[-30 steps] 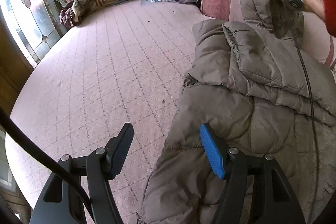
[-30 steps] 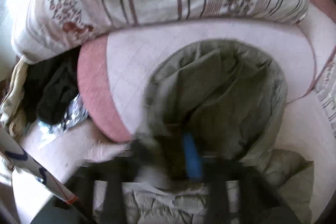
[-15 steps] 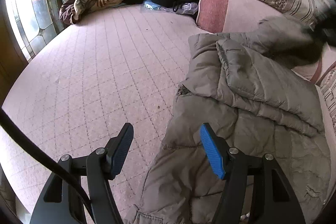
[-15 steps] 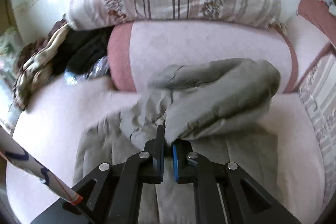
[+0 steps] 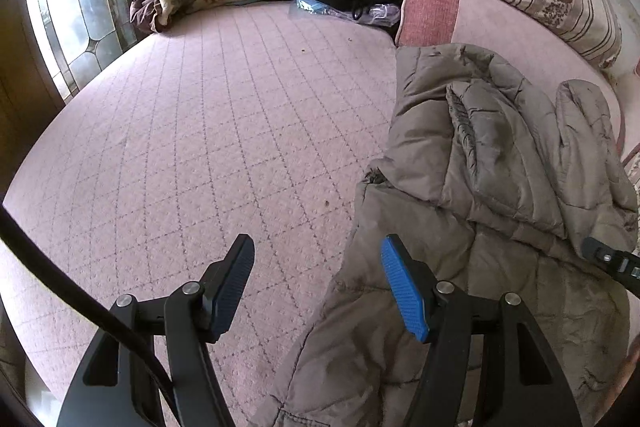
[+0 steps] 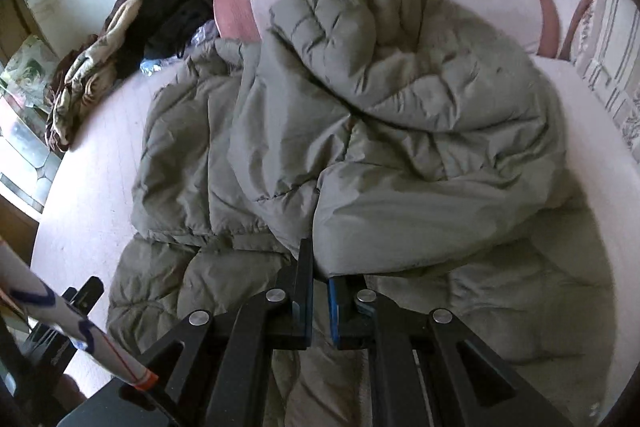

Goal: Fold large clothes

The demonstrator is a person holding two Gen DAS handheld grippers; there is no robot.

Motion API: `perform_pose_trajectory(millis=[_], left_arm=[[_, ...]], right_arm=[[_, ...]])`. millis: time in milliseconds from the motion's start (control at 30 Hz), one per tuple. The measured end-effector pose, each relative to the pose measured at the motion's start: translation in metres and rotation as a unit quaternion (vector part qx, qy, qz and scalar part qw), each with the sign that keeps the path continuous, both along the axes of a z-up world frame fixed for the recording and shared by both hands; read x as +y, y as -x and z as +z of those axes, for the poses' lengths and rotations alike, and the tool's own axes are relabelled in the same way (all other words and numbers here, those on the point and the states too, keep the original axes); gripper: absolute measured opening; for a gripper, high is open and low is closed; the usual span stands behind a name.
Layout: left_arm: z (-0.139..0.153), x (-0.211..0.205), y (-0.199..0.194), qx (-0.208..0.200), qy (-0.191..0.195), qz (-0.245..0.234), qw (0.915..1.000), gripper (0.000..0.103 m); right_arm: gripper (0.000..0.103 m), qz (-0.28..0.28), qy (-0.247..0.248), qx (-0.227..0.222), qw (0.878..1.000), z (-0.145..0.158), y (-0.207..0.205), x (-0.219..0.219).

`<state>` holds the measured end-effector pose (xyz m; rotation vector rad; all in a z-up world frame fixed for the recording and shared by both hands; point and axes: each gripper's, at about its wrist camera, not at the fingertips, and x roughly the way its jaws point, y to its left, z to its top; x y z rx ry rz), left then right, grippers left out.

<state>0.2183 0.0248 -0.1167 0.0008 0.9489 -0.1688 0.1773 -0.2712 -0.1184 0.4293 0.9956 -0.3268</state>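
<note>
Padded grey-brown jacket point(image 6: 360, 147) lies spread on the pink bed point(image 5: 200, 147), its top against the pillows. Looks bulky and soft but light; slick shell, so thin edges and hems seem the best places to pinch, not the puffed panels.

Right gripper point(image 6: 319, 301) angled steeply down, jaws together and clamped on the edge of the hood, which is folded over the body. Left gripper point(image 5: 316, 283) tilted down over the jacket's near edge, jaws apart, holding nothing.
</note>
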Motion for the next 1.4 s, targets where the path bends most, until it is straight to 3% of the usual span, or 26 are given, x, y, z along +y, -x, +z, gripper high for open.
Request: perform_pose_trajectory(millis=[300,333,367,433,633,733,833,1000,1167,1300,1400], left_arm=[[-0.008,-0.005,-0.004,0.012,-0.01,-0.006,0.9999,0.065],[-0.007,-0.005,-0.004,0.012,-0.01,-0.006,0.9999,0.065],[-0.007,-0.005,-0.004,0.011,-0.009,-0.005,0.9999,0.065],[-0.006,-0.004,-0.003,0.009,-0.009,-0.004,0.9999,0.065],[-0.005,-0.004,-0.003,0.011,-0.01,-0.001,0.9999,0.065],[-0.004,-0.004,-0.002,0.009,-0.012,-0.003,0.9999,0.065],[-0.004,-0.005,-0.001,0.006,-0.014,-0.005,0.9999,0.065],[-0.005,-0.003,-0.005,0.01,-0.014,-0.003,0.9998,0.065],[-0.005,-0.001,-0.012,0.014,-0.009,0.0,0.9999,0.065],[-0.006,-0.003,-0.01,0.017,-0.009,-0.001,0.9998,0.065],[-0.005,-0.001,-0.009,0.015,-0.011,0.001,0.9998,0.065]], right_arm=[[0.012,0.004,-0.033,-0.004,0.999,-0.017,0.003,0.003],[0.018,0.005,-0.033,-0.004,0.999,-0.016,0.01,0.003],[0.034,0.009,-0.025,-0.003,1.0,-0.013,0.016,0.005],[0.051,0.021,0.007,-0.002,1.0,-0.006,0.031,0.011],[0.051,0.024,0.083,-0.015,0.996,0.033,0.048,0.003],[0.051,-0.013,0.102,-0.031,0.994,0.059,0.029,-0.019],[0.051,-0.058,0.085,-0.04,0.994,0.068,-0.006,-0.049],[0.051,-0.096,0.115,0.005,0.989,0.038,-0.07,-0.074],[0.051,-0.055,-0.02,0.047,0.997,-0.025,-0.081,-0.058],[0.051,0.016,0.032,0.051,0.998,-0.029,-0.075,-0.014],[0.05,0.023,0.053,0.042,0.997,-0.014,-0.07,-0.008]])
